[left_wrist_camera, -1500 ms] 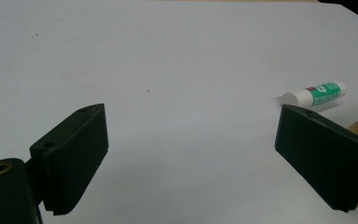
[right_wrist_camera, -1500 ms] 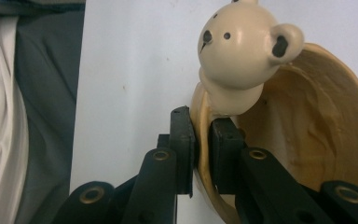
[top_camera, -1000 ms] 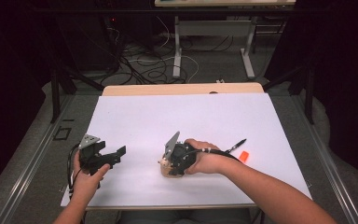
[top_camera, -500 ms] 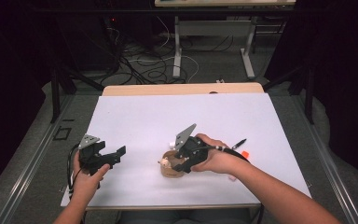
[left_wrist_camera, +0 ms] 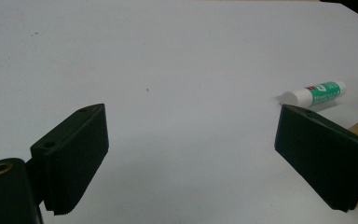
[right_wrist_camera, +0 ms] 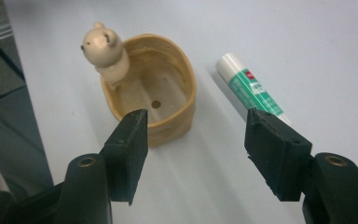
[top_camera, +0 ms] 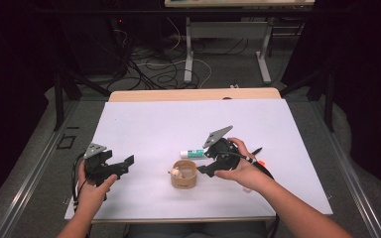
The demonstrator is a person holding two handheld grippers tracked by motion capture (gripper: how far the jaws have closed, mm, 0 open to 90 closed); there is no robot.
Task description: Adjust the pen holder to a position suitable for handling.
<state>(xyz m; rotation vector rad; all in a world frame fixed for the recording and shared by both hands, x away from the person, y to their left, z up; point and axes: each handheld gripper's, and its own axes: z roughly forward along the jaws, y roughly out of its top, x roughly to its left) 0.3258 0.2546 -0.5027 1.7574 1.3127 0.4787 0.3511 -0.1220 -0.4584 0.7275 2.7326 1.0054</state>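
A small tan cup (top_camera: 184,174) with a cream bear figure (right_wrist_camera: 103,48) on its rim stands upright near the table's front middle. A white and green glue stick (top_camera: 195,153) lies just behind it. My right gripper (top_camera: 206,161) hovers just right of the cup, pointing at it; in the right gripper view the cup (right_wrist_camera: 154,100) and glue stick (right_wrist_camera: 251,91) lie beyond its jaws. The right gripper (right_wrist_camera: 198,128) is open, its jaws have just been opening, and nothing is between them. My left gripper (top_camera: 124,166) rests at the front left, open and empty (left_wrist_camera: 191,126).
The white sheet (top_camera: 149,124) covers the table. A black pen (top_camera: 256,150) and something orange (top_camera: 261,162) lie behind my right hand. The left gripper view shows the glue stick (left_wrist_camera: 314,92) off to its right. Cables and table legs are on the floor beyond the far edge.
My right gripper has drawn back and up from the cup toward the right and its jaws stand wider. The cup stays where it was. The left gripper has not moved.
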